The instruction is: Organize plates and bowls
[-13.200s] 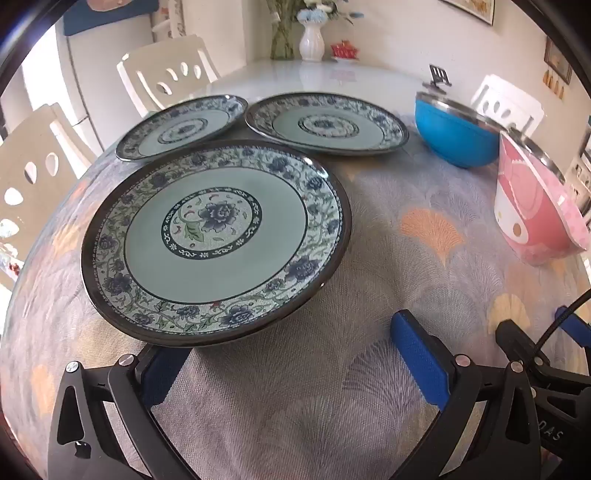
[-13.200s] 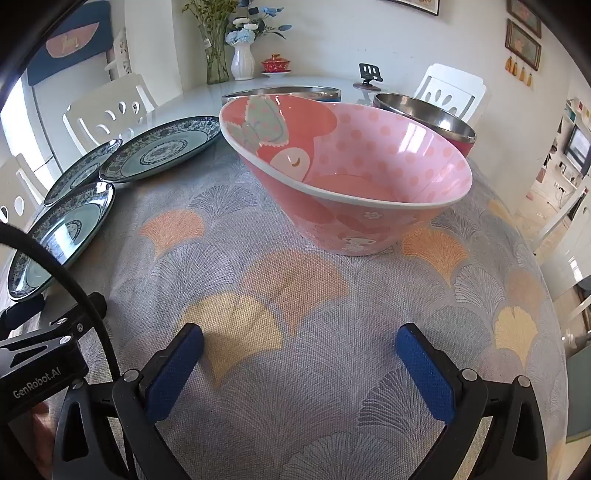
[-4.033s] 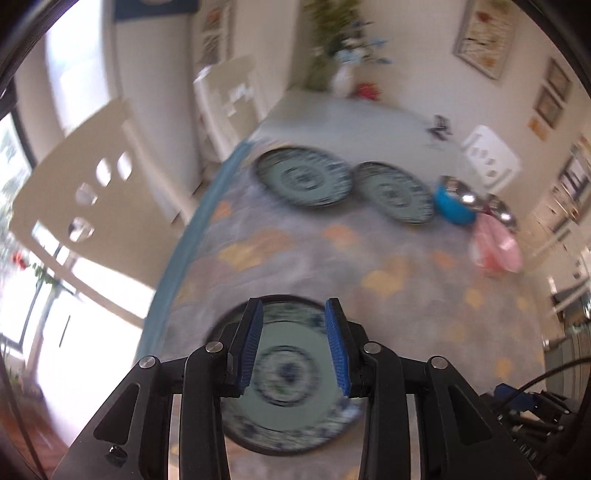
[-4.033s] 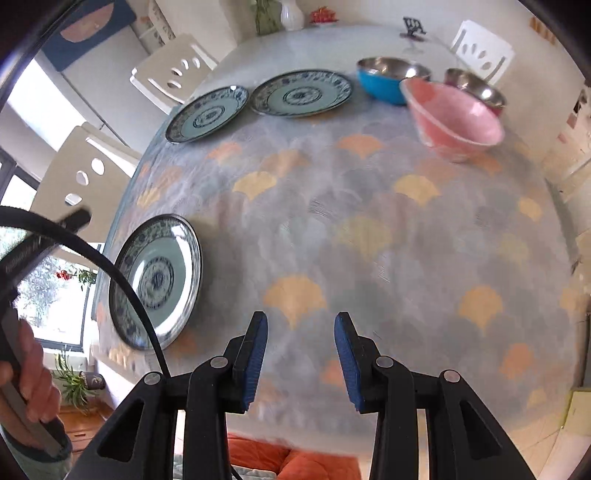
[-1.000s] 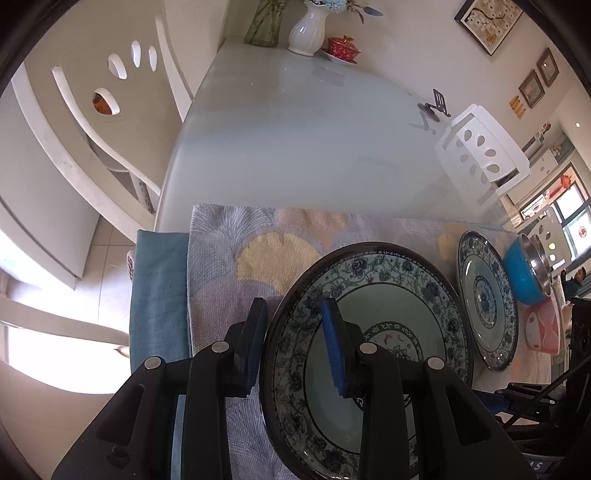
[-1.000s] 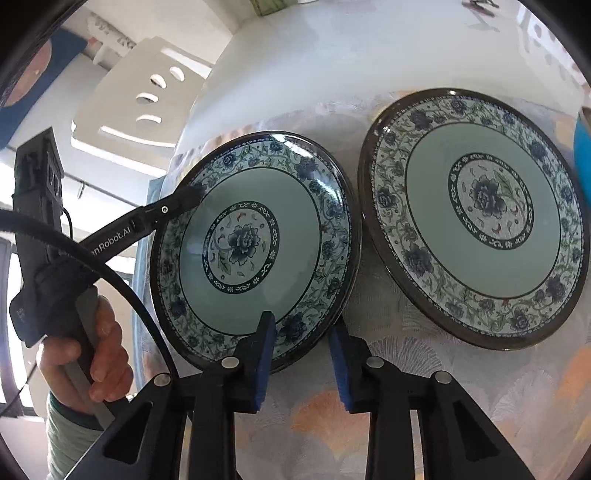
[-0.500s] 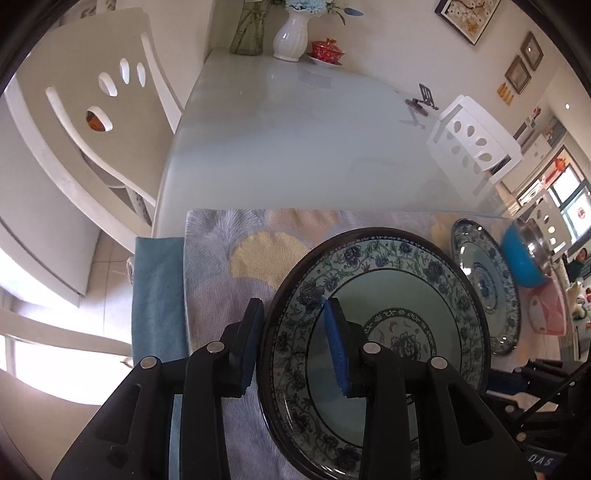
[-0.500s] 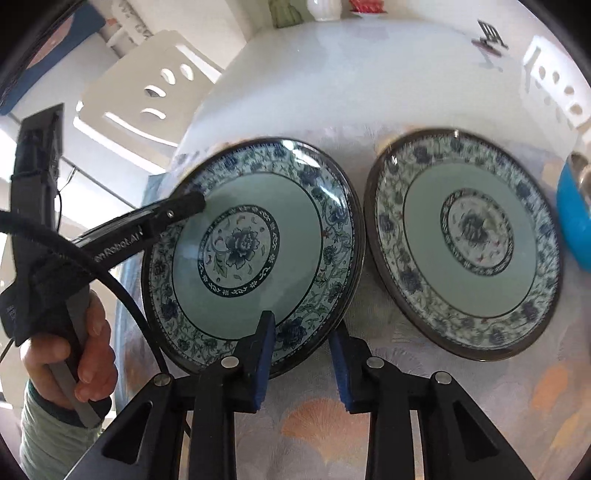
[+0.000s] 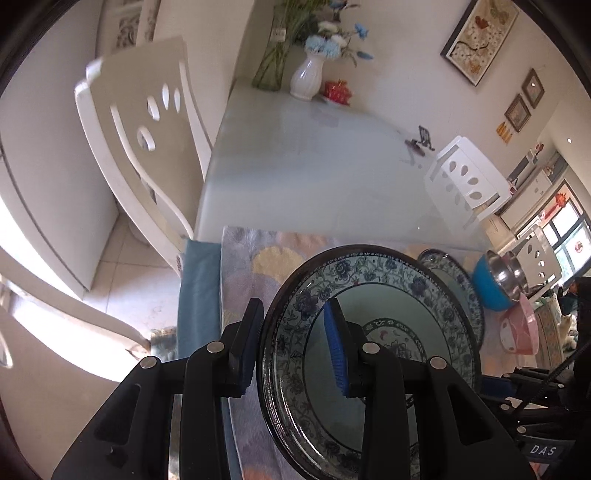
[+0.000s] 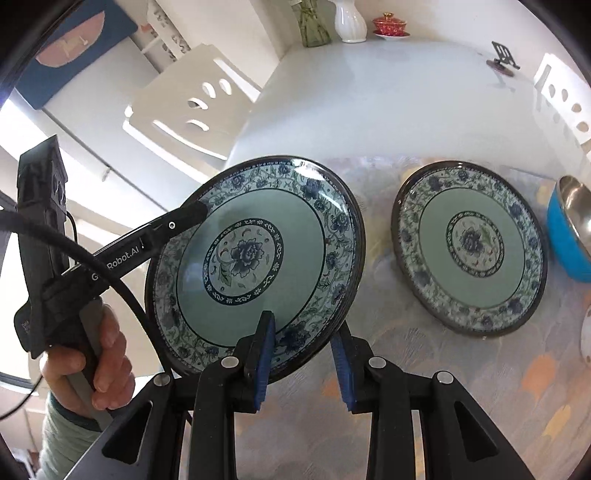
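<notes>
Plate [image 10: 255, 258] higher — both tongs [image 10: 303, 360] steeply downward

White vase [image 9: 307, 77], red lidded cup [image 10: 390, 23], white chair [image 9: 147, 140], patterned tablecloth [image 10: 461, 387]

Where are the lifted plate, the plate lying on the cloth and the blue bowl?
lifted plate [image 10: 236, 295], right wrist view, on its plain green well
plate lying on the cloth [image 10: 436, 221], right wrist view, plain green well
blue bowl [image 10: 565, 243], right wrist view, outer wall
</notes>
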{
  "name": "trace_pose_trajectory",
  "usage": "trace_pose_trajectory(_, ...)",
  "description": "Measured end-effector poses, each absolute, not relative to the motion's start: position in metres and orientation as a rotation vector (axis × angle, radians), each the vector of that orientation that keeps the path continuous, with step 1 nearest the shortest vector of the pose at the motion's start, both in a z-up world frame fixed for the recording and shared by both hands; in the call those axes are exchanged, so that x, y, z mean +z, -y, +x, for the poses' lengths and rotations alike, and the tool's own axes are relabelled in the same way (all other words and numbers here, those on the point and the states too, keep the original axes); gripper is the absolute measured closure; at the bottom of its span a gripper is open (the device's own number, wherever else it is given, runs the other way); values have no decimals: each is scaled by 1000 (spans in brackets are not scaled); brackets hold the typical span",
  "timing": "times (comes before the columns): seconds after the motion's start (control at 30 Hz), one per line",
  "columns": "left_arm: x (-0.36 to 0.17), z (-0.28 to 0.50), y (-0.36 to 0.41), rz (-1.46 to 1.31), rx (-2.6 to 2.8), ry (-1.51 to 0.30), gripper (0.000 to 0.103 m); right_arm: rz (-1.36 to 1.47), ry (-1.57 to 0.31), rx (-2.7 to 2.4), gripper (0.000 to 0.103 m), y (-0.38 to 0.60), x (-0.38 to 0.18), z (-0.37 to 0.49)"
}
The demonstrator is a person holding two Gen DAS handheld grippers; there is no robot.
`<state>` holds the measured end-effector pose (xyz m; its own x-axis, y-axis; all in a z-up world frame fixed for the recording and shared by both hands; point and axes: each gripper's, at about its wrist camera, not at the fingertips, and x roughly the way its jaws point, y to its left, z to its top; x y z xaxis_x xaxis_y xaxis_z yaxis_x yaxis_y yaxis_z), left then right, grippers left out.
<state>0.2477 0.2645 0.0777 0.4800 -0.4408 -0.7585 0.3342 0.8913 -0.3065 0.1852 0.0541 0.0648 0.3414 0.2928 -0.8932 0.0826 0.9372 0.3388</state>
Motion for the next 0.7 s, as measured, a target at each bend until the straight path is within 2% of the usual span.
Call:
trace_pose_trajectory(0.5, 179, 149, -241, -70, -473, -777, 73, 437, -1080, 147, 73, -24, 151, 104)
trace_pose_trajectory(0.7, 187, 94, -236, -114, -450, -787, 73, 414, -1070, 150, 73, -17, 167, 59)
